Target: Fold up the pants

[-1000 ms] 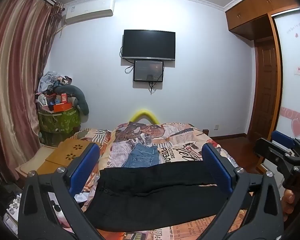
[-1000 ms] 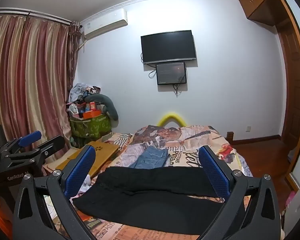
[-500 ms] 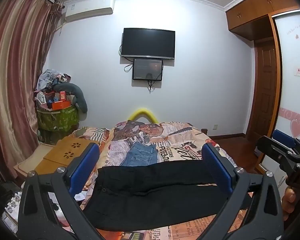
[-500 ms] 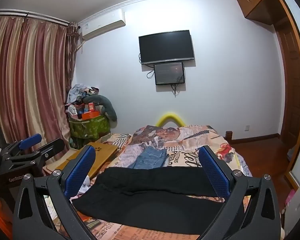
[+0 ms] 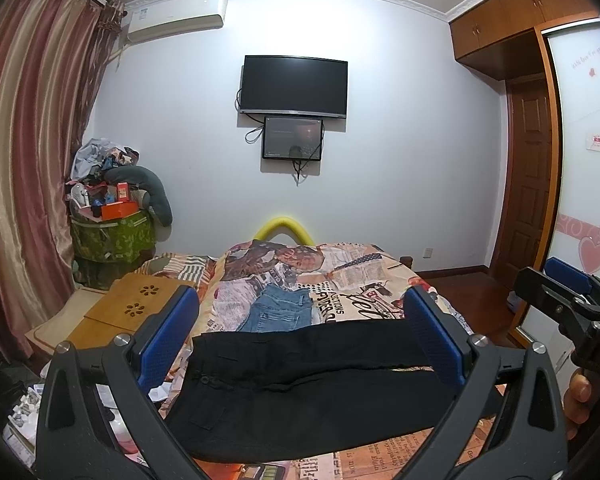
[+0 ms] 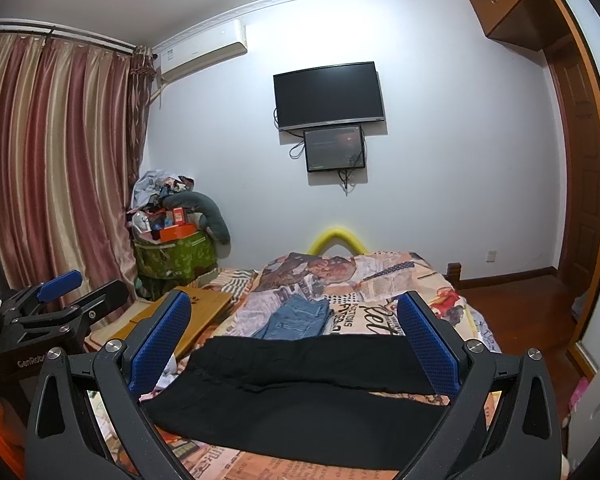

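Pants (image 5: 320, 380), black, lay spread flat across the near end of the bed (image 5: 364, 276), lengthwise from side to side, waistband toward the bed's left edge and legs running toward its right edge. One leg lay partly over the other, with a crease between them. Folded blue jeans (image 5: 278, 314) lay just beyond the pants, nearer the middle of the bed, on the newspaper-print bedspread. The left gripper (image 5: 300, 340) was held above the near edge with its blue-padded fingers (image 5: 168, 338) spread wide and nothing between them; the pants showed in the gap below, untouched. The right gripper (image 6: 294, 340) was likewise fully parted and empty, its fingers (image 6: 426, 344) framing the same garment from a position farther toward the right edge. Each gripper appeared at the margin of the other's view, and a person's fingertips (image 5: 578, 398) showed on the right gripper's handle. A wooden lap desk (image 5: 132, 310) rested at the bed's left edge. A television (image 5: 294, 84) hung on the far wall above a smaller screen (image 5: 293, 138), with an air conditioner (image 5: 176, 16) and curtains (image 5: 24, 160) to the left.
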### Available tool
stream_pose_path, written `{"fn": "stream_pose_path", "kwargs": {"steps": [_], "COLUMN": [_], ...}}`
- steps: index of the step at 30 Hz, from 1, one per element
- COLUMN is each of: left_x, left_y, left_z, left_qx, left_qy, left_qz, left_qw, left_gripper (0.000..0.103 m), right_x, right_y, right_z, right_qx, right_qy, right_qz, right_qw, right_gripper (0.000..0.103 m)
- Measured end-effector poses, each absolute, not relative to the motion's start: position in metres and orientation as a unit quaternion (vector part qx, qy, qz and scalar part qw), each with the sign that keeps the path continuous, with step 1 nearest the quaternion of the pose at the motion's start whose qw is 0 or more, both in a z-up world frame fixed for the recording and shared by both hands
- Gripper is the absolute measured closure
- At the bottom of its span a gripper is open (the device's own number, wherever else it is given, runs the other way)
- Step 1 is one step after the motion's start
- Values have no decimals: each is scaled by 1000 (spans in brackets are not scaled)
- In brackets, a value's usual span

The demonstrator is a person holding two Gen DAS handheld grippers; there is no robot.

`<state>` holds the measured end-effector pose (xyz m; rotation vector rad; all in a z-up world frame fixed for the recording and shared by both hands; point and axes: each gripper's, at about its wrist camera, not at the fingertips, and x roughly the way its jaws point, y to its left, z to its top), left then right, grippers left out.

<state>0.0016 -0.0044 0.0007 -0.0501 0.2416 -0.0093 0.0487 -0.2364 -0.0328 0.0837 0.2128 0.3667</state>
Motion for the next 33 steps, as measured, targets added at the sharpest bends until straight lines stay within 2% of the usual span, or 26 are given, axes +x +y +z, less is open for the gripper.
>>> {"fn": "stream_pose_path", "kwargs": {"steps": [33], "left_x": [7], "left_y": [-2], "left_z": [-5], "left_qx": [-27], "left_qy": [124], "left_qz": [-13], "left_qw": [992], "left_gripper": [0], "right_x": [50], "right_y": [-233], "right_z": [-37], "right_qx": [44], "right_qy": [108], "right_qz": [181], "right_qw": [977], "right_gripper": [1]}}
